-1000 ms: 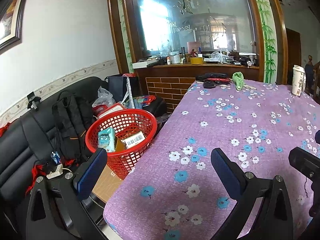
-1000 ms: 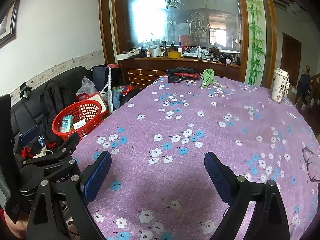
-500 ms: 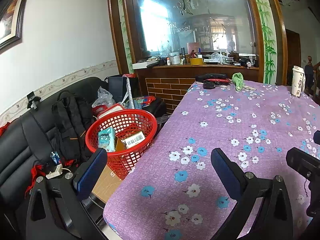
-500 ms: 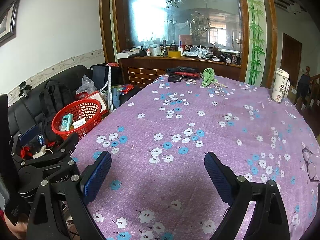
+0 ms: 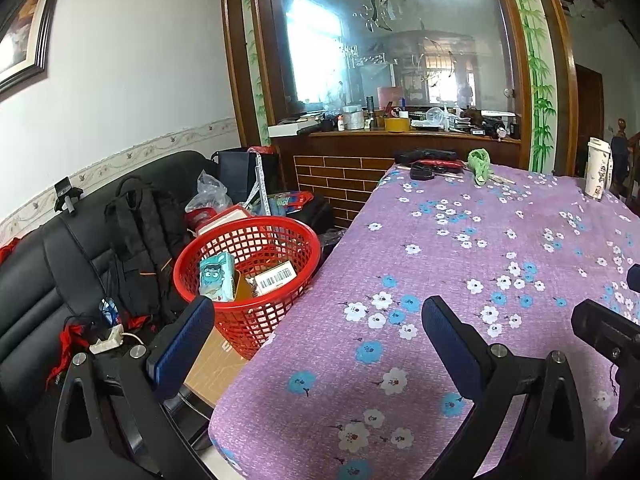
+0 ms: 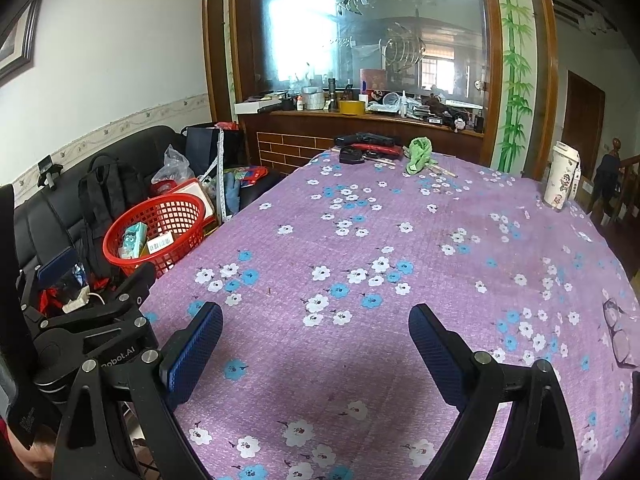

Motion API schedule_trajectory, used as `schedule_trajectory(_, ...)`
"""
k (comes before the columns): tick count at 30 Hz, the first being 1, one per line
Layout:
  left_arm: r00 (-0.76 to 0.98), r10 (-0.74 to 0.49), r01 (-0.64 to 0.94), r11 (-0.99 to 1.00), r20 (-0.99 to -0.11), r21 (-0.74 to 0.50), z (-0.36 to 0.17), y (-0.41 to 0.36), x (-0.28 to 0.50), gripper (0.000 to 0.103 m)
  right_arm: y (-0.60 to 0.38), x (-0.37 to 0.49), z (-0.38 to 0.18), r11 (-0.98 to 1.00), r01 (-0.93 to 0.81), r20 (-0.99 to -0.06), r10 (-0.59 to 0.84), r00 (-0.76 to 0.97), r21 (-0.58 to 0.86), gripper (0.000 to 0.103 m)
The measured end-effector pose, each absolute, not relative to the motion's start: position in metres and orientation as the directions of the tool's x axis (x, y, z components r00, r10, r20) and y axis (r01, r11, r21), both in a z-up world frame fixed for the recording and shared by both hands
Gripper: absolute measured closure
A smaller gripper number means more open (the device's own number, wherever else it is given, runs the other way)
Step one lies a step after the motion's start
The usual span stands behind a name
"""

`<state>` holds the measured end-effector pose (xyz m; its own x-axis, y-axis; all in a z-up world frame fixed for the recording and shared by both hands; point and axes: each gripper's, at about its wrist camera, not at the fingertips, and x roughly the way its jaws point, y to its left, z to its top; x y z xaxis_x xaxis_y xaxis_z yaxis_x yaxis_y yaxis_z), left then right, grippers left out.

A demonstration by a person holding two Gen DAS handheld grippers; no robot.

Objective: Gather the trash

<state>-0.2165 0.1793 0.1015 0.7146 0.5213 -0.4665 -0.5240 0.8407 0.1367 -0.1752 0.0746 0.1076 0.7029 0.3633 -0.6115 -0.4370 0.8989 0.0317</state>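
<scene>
A red mesh basket (image 5: pixel 256 227) stands left of the table and holds a teal carton (image 5: pixel 216 276) and a barcoded box (image 5: pixel 276 277); it also shows in the right wrist view (image 6: pixel 160 208). My left gripper (image 5: pixel 316 340) is open and empty over the table's near left edge. My right gripper (image 6: pixel 316 344) is open and empty above the purple flowered tablecloth (image 6: pixel 420 248). The left gripper's body (image 6: pixel 92 332) shows at the left of the right wrist view. A crumpled green cloth (image 6: pixel 419 154) lies at the table's far end.
A black sofa (image 5: pixel 48 264) with a black backpack (image 5: pixel 140 240) and bags stands left. Dark items (image 6: pixel 368 146) lie at the far table edge. A white patterned cup (image 6: pixel 562 182) stands far right. Glasses (image 6: pixel 618 332) lie near the right edge. A cluttered wooden counter (image 5: pixel 400 132) is behind.
</scene>
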Motion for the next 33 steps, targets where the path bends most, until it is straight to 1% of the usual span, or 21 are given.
schedule_trajectory(33,0.712,0.518,-0.531,0.839,-0.474,0.12,0.0982,0.1808,-0.216,0.0,0.0705,-0.1699,0.1032,0.905,-0.423,-0.62,0.356,0.699,0.043,0.007)
